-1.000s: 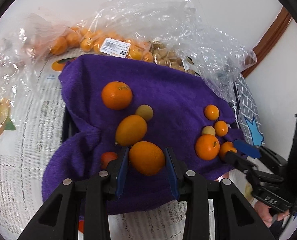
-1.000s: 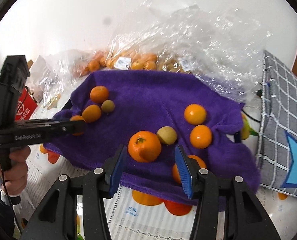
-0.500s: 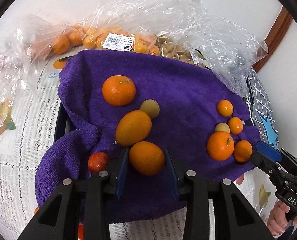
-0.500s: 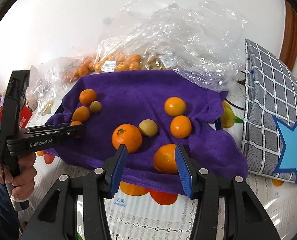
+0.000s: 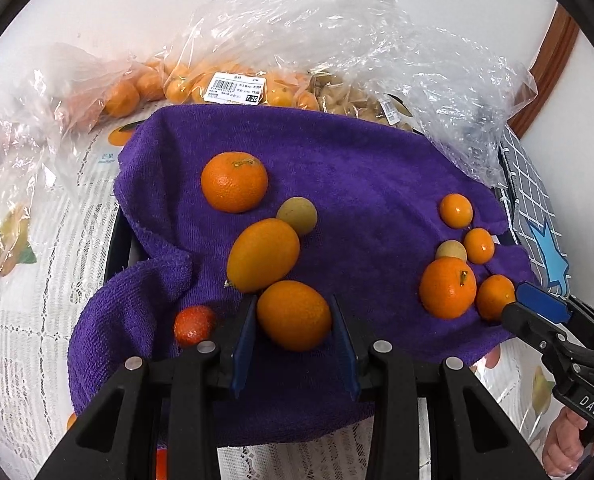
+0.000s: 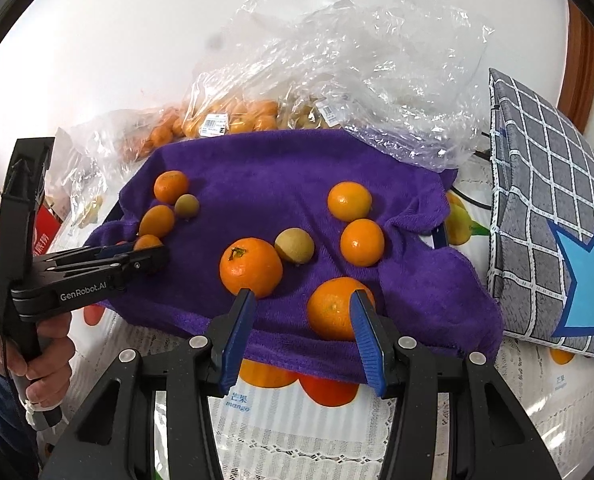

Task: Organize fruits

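Purple terry towel draped over a dark tray, on a lace-covered tabletop against a white wall; crinkled clear bags of fruit behind. Left gripper narrow, pads clamped on an oval orange fruit at the towel's near edge. Right gripper half-open, nothing held; round orange between its fingers, against the right pad.
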Motion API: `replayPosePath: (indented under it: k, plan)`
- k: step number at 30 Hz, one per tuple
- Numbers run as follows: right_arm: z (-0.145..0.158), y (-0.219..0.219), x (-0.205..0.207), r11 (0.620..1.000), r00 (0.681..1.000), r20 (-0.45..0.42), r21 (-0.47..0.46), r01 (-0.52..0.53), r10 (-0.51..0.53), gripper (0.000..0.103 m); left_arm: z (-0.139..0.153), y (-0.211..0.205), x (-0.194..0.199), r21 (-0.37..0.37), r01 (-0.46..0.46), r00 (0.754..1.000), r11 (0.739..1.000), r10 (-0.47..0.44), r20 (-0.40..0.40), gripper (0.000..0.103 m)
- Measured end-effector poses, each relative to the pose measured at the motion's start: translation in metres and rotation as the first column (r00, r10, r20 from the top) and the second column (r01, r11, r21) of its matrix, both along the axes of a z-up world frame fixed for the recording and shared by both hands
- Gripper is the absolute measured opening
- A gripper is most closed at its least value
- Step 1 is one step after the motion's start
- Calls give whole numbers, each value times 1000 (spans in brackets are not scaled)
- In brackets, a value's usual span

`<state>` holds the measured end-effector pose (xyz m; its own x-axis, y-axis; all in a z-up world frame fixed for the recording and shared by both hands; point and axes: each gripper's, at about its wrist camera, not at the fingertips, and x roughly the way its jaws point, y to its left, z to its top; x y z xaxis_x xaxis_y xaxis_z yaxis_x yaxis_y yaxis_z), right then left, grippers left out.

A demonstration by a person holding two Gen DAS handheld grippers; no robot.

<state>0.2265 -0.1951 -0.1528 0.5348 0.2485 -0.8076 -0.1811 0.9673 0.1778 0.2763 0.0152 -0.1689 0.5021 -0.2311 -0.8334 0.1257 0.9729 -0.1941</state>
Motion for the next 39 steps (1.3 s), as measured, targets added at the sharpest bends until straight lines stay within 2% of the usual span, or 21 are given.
replayPosePath:
  k: [3,5,9,13,22,30,32,34,36,39]
  plan:
    - [0,0,0,1000,1000,1,0,0,0,50,0,0,0,1,1,1000,1000,-1,0,36]
    - [0,0,0,1000,1000,0,2,1,-1,50,-1,-1,0,-1,7,1000,1000,-7,-3,42]
    - [1,-1,1,1000,1000,4,7,4,-5,50,0,-4,1,0,2,1000,1000,-2,-11,49]
    - [9,-1,0,999,999,17,-28,34,-33,50,5,-4,-1,4,-29,999,1000,29,-24,53]
    - [43,-7,-22,997,998,31,-37,63,-62,50,53,0,-38,62,-83,994,995,79,77,57]
    - [82,-15,-66,996,993,90,-39,83,-80,50,91,6,-87,58,-133,980,989,123,155,60]
    - [91,-20,-79,995,991,104,-36,93,-89,50,102,5,-102,51,-149,974,988,137,182,67]
    - [99,-24,-92,993,986,128,-32,110,-105,55,110,2,-114,46,-152,968,987,140,210,72]
    - [107,-28,-105,991,980,159,-34,130,-123,74,118,-2,-129,49,-156,962,986,141,236,75]
    - [115,-35,-126,989,971,198,-32,146,-137,84,128,-9,-151,55,-154,953,987,134,270,77]
